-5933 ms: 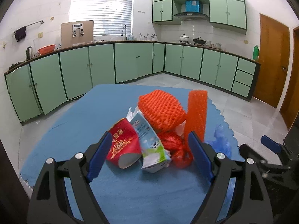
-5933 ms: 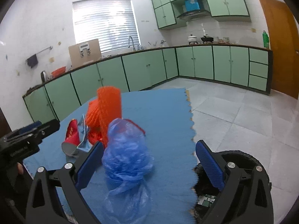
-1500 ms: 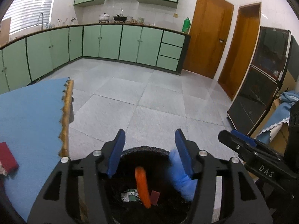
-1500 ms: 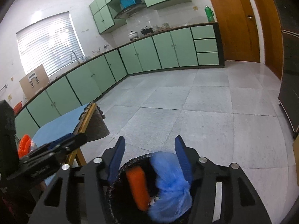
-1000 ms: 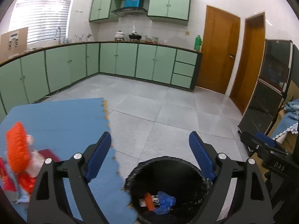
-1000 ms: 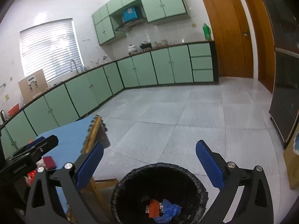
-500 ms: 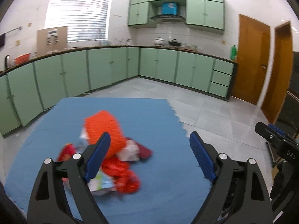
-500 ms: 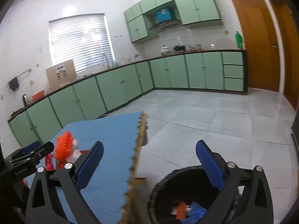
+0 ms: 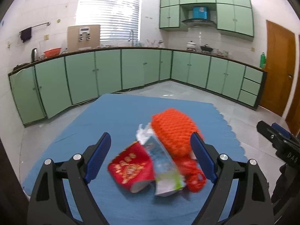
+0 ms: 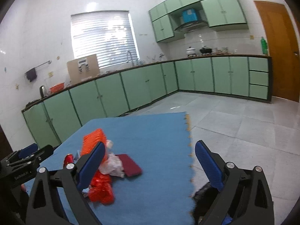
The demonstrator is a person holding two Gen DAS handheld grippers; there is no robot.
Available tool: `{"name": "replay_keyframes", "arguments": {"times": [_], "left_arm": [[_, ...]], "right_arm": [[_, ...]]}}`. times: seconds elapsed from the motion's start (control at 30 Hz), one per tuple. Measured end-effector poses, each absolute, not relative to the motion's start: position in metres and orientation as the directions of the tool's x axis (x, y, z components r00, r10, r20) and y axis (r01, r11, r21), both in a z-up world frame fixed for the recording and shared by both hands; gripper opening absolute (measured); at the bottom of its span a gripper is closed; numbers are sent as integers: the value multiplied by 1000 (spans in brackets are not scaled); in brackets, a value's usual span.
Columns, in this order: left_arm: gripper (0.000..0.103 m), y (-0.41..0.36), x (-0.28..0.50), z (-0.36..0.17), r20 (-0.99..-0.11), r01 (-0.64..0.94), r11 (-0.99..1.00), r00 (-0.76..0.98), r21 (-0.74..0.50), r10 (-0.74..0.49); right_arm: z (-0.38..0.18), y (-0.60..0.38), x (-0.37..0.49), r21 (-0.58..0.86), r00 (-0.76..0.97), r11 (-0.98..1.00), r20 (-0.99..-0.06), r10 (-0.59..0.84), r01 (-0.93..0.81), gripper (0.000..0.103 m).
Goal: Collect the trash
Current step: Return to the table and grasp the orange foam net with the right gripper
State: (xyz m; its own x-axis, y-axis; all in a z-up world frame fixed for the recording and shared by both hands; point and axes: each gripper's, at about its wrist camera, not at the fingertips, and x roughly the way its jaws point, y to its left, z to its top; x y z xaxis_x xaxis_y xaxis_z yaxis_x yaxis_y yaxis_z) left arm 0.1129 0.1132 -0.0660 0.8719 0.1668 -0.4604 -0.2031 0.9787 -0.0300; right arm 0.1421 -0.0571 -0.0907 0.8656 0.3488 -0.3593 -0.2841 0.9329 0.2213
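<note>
Green kitchen cabinets wrap around the back of the room, and up front a table covered in blue foam mat [image 9: 120,116] carries what's left of the trash, all bunched into one heap.

Both grippers are empty with jaws spread wide, which fits a fresh grab being lined up.

The left gripper [image 9: 150,157] hangs over the near side of the mat with the heap pretty much framed between its jaws. A red paper cup [image 9: 131,168] lies on its side nearer the left jaw, its open mouth facing the camera. A crushed milk carton [image 9: 163,166] leans across the middle, touching the cup. An orange foam net [image 9: 174,131] sits just ahead of the right jaw, with a crinkly red wrapper [image 9: 193,176] tucked under it close to that jaw's inner face. With the jaws that far apart, the person probably means to take whatever's central, likely the carton or cup, though it's a bit blurry to call.

The right gripper [image 10: 149,161] looks at the same heap from the side. Its left jaw covers part of the net and wrapper, while a dark red flat pouch [image 10: 131,165] and a whitish crumpled bag [image 10: 112,164] lie in the gap. The black-lined trash bin [image 10: 203,195] peeks out under its right jaw, just off the mat's edge, so the drop stays short.
</note>
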Motion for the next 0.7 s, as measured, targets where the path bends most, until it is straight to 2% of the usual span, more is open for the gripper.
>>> {"name": "replay_keyframes", "arguments": {"times": [0.33, 0.7], "left_arm": [[84, 154, 120, -85, -489, -256, 967, 844, -7, 221], [84, 194, 125, -98, -517, -323, 946, 813, -20, 267]], "right_arm": [[-105, 17, 172, 223, 800, 894, -401, 447, -387, 86], [-119, 49, 190, 209, 751, 883, -465, 469, -421, 82]]}}
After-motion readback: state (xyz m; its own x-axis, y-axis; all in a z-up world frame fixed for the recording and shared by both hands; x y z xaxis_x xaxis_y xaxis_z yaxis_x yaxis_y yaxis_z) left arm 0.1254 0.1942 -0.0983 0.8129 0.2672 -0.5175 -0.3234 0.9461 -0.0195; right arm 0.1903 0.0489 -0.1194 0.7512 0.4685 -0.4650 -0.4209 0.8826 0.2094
